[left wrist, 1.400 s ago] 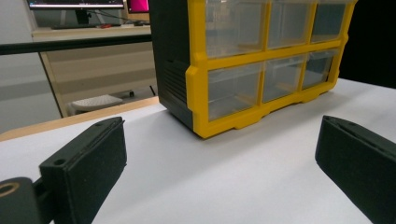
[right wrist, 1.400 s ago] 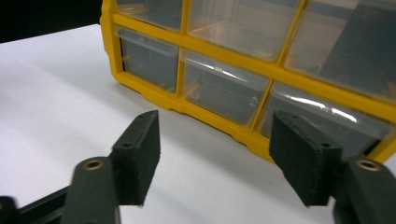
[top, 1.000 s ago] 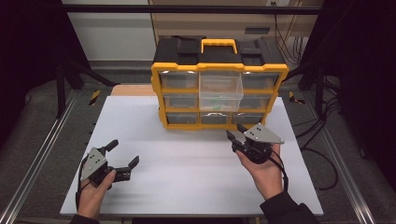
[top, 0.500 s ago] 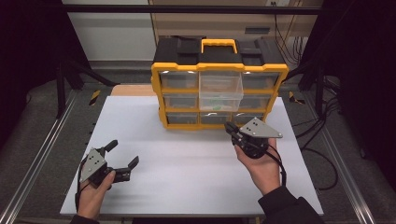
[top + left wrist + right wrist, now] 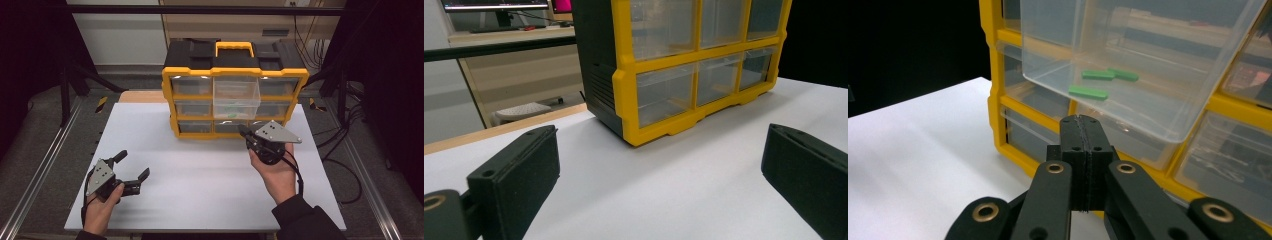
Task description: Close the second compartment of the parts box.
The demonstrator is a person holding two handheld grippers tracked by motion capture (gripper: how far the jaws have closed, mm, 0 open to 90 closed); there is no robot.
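1. White desk, matte and bare at the middle, set between metal rails, with dark room on both sides and a pale wall panel behind.
2. At the far edge of the desk: a yellow-and-black drawer cabinet with a yellow carry handle on top and rows of clear drawers.
3. Pulled out from the upper middle of the cabinet: one clear drawer, overhanging the rows below.
4. Right hand-held gripper, just in front of the cabinet's bottom row, below the pulled-out drawer and apart from it, jaws pressed flat together on nothing.
5. Left hand-held gripper, low at the near left of the desk, well apart from the cabinet, jaws spread wide and empty.
6. Against a second ago: right jaws then parted, now come together, having just been closing with nothing between them; right hand a touch higher and closer to the cabinet. Left hand same spot, same spread. Drawer out just as far.
7. Right gripper view: three green flat pieces lying on the drawer's floor, seen through its clear bottom above the closed jaw tips; from the high view, just a green smudge.
8. Left gripper view: cabinet's dark ribbed side wall and lower left corner, plus a monitor on a bench far behind.
9. High view alone: both forearms, grey three-cornered plate, trailing cables.
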